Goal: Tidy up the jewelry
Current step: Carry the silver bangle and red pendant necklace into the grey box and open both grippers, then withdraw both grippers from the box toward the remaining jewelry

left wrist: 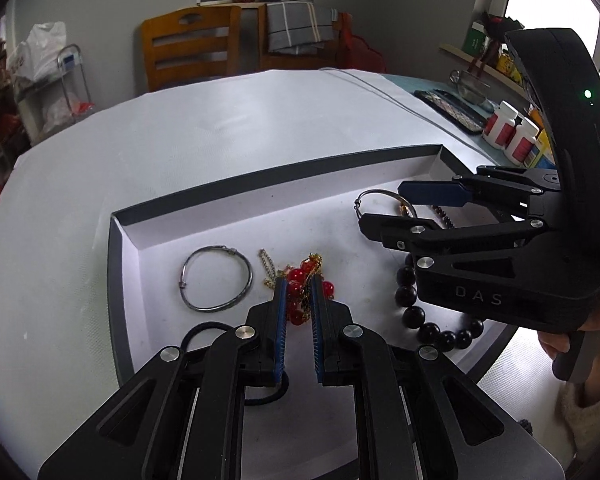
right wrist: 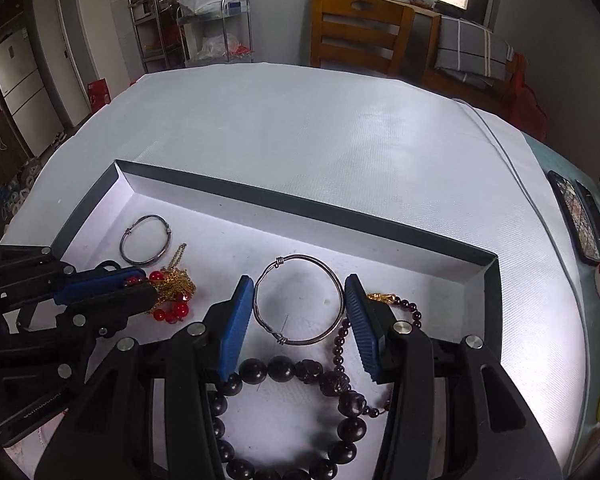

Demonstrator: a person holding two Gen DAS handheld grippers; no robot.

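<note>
A shallow white tray with a grey rim point(left wrist: 260, 176) point(right wrist: 300, 208) holds the jewelry. My left gripper point(left wrist: 299, 280) point(right wrist: 146, 284) is shut on a tangle of red beads and gold chain point(left wrist: 300, 276) point(right wrist: 172, 284). My right gripper point(right wrist: 299, 280) point(left wrist: 380, 205) has its blue pads pressed against both sides of a silver bangle point(right wrist: 338, 280) point(left wrist: 376, 192). A second silver bangle point(left wrist: 246, 276) point(right wrist: 123, 244) lies loose at the tray's left. A string of large black beads point(right wrist: 280, 368) point(left wrist: 406, 294) and a thin dark-red bead strand point(right wrist: 414, 312) lie under the right gripper. A black hair tie point(left wrist: 196, 330) is partly hidden by the left fingers.
The tray sits on a white tablecloth point(right wrist: 340, 128). A phone point(right wrist: 580, 220), pill bottles point(left wrist: 504, 128) and a grey cable point(right wrist: 512, 168) lie to the right. Wooden chairs point(left wrist: 188, 52) stand behind the table. A person's hand point(left wrist: 580, 336) holds the right gripper's handle.
</note>
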